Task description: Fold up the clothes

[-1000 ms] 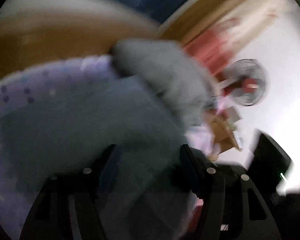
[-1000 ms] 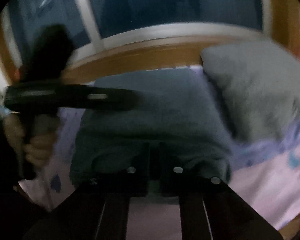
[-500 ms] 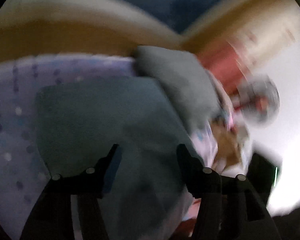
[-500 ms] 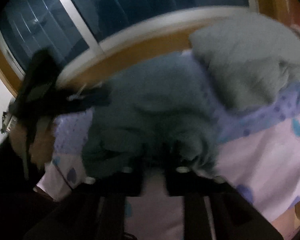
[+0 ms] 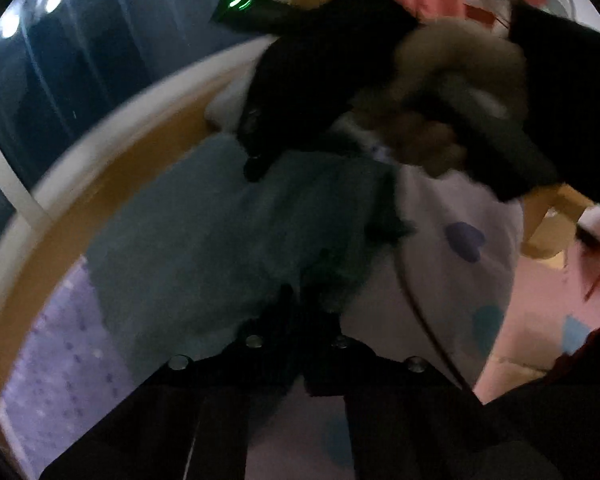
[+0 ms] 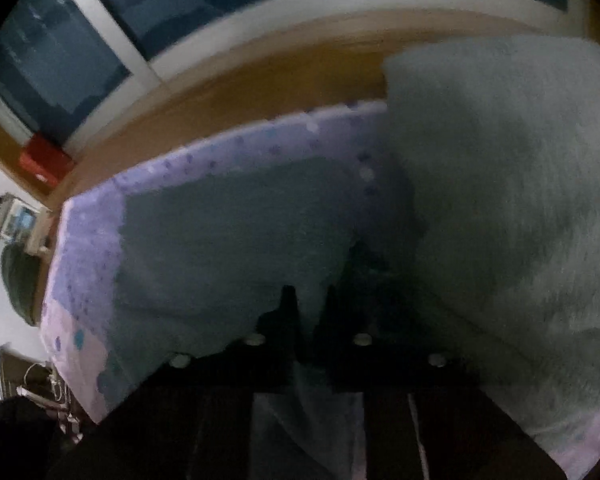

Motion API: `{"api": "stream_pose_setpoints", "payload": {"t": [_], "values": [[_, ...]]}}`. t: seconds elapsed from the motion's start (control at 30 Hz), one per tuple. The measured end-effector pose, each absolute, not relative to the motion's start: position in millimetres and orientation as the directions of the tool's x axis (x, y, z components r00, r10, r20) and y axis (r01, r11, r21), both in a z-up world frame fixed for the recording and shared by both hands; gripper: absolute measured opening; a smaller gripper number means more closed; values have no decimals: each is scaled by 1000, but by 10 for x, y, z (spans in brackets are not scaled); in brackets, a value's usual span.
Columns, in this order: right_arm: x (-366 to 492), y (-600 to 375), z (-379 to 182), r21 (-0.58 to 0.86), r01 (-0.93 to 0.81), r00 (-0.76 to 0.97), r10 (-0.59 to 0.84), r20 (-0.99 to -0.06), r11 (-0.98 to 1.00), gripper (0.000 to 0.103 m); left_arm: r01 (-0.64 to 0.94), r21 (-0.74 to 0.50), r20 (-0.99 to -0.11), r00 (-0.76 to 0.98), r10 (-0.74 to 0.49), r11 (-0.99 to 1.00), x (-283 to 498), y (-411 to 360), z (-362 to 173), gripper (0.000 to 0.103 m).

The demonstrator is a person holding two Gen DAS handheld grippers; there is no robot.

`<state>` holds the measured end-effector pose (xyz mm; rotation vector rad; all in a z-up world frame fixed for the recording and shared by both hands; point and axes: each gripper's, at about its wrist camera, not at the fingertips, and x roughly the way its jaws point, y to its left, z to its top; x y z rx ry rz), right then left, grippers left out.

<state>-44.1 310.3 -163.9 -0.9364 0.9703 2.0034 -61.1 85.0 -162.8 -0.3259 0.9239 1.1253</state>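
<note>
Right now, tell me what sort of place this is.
Probably a bedroom at night. A dark grey garment lies on a bed sheet printed with purple dots, a wooden bed frame edges it, and a dark window sits just behind.

Bed w/ purple dotted sheet (image 6: 92,248) carries teal garment (image 6: 228,240) beside grey pillow (image 6: 512,200).

Beyond the fingers, a bed sheet (image 6: 88,240) in lilac with small dots spreads to a wooden ledge (image 6: 260,64), and a dark window (image 6: 60,60) rises behind that. To the right of the fingers a pale grey pillow (image 6: 508,184) lies on the sheet. Far off to their left stands a small red box (image 6: 44,160) by the window frame.
</note>
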Motion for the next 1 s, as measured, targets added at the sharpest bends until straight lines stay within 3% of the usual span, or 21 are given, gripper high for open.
{"api": "stream_pose_setpoints", "payload": {"t": [0.13,0.23,0.3,0.4,0.43,0.57,0.63,0.7,0.73,0.77,0.8,0.87,0.9,1.0], "values": [[-267,3189,-1758,457,-798,-570,247,-784,-392,7,-894,220,-781,78,620,390,-575,775,-1715,2],[-298,3275,-1785,452,-804,-559,229,-797,-387,12,-920,175,-780,87,619,350,-617,812,-1655,4],[-225,3214,-1734,458,-794,-568,218,-794,-400,21,-938,111,-776,124,618,328,-722,811,-1558,11],[25,2985,-1611,458,-790,-582,263,-770,-407,50,-941,11,-727,226,649,339,-819,787,-1348,28],[122,2904,-1576,463,-787,-591,281,-757,-408,54,-934,3,-704,251,664,357,-794,793,-1283,33],[162,2925,-1617,471,-789,-586,251,-771,-395,54,-889,24,-654,332,680,457,-458,943,-1130,49],[128,3022,-1658,490,-782,-588,198,-784,-386,54,-869,78,-686,309,659,489,-217,1140,-1265,49],[91,3120,-1689,501,-772,-588,143,-796,-391,54,-863,111,-736,261,625,492,-46,1308,-1432,46],[75,3160,-1697,509,-764,-592,117,-798,-397,54,-872,130,-742,230,630,472,4,1348,-1509,23],[47,3210,-1703,516,-755,-594,90,-799,-406,54,-883,146,-740,202,641,446,38,1353,-1564,15],[4,3251,-1698,511,-751,-590,77,-804,-418,54,-888,163,-733,182,656,429,64,1319,-1584,13],[-87,3331,-1686,497,-746,-576,55,-816,-444,34,-893,203,-713,147,686,402,114,1225,-1597,9],[-154,3357,-1674,469,-752,-556,62,-829,-463,13,-888,242,-702,117,703,390,160,1162,-1601,7],[-279,3445,-1594,438,-740,-561,108,-821,-510,7,-821,417,-660,22,751,390,386,943,-1645,2]]}}
